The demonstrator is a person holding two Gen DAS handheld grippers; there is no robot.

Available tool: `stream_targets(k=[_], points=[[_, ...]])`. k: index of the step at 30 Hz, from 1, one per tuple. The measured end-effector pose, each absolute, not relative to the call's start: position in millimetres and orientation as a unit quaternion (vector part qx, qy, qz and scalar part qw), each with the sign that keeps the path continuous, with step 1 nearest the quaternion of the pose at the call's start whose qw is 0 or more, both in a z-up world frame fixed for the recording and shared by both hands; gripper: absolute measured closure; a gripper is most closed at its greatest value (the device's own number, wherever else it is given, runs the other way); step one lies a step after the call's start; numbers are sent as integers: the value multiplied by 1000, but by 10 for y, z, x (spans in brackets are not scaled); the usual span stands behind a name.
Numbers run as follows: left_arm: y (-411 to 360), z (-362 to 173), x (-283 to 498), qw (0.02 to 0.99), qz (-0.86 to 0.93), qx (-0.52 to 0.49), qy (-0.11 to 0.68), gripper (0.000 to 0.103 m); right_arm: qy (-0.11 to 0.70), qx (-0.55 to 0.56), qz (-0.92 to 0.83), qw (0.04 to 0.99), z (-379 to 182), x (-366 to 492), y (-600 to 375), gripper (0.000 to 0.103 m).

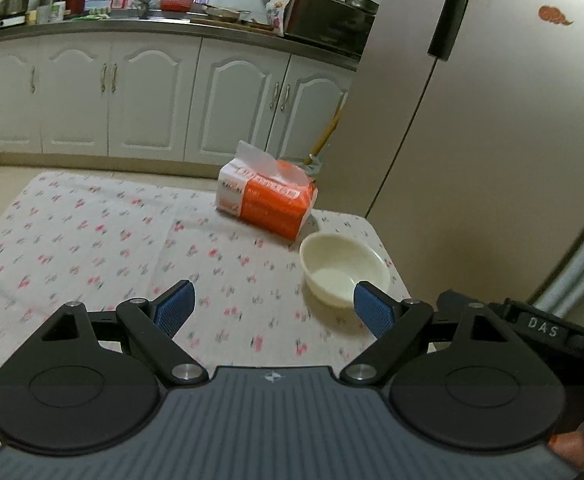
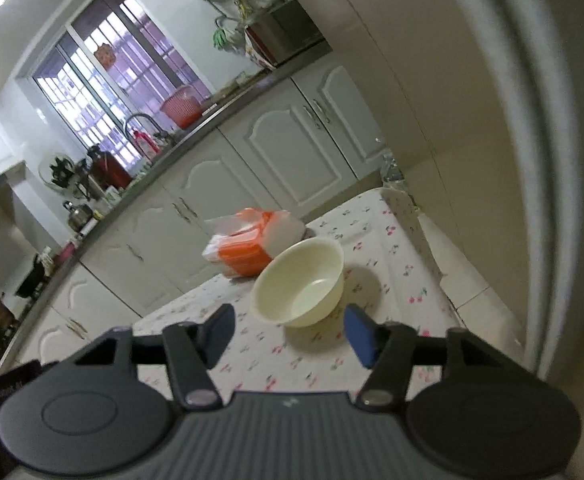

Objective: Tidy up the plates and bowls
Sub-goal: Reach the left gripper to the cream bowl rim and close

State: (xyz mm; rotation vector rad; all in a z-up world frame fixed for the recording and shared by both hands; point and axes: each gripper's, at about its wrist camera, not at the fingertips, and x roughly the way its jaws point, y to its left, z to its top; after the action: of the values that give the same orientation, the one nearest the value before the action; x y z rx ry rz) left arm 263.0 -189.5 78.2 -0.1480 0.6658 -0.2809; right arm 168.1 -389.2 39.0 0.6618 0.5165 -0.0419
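We are approaching the cream bowl (image 2: 298, 282) on the tabletop (image 1: 92, 240); both the right gripper (image 2: 290, 334) and the left gripper (image 1: 272, 308) have fingers apart, empty; next, we judge, right fingers straddle the rim and close.

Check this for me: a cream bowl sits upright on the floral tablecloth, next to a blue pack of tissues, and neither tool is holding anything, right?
One detail is off: the pack of tissues is orange and white, not blue, as the left wrist view shows. The rest holds: the cream bowl sits upright on the floral tablecloth beside it, and the left tool and right tool hold nothing.
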Motion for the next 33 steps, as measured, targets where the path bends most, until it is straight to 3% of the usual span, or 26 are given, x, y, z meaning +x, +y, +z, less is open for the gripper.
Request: stream_targets(k=[4,12,16,21,29,33], points=[[-2097,659,2985,928,-141,-62,339,11,271,311,-29,910,310,1939,-3949,45],[-2377,277,3544,911,-131,-72,384,45,303,331,-33,893,76,2236,-4099,51],[-2522,190,3695,910,-142,-77,382,49,305,348,-30,886,24,2265,-4172,56],[-2690,52,3868,905,-150,-67,392,66,312,364,-20,877,-21,2347,-4245,59],[-2759,-39,3903,903,-157,-71,393,82,310,387,2,868,-26,2431,-4299,59],[-2784,-50,3894,906,-159,-64,387,85,312,393,13,865,-18,2489,-4267,57]])
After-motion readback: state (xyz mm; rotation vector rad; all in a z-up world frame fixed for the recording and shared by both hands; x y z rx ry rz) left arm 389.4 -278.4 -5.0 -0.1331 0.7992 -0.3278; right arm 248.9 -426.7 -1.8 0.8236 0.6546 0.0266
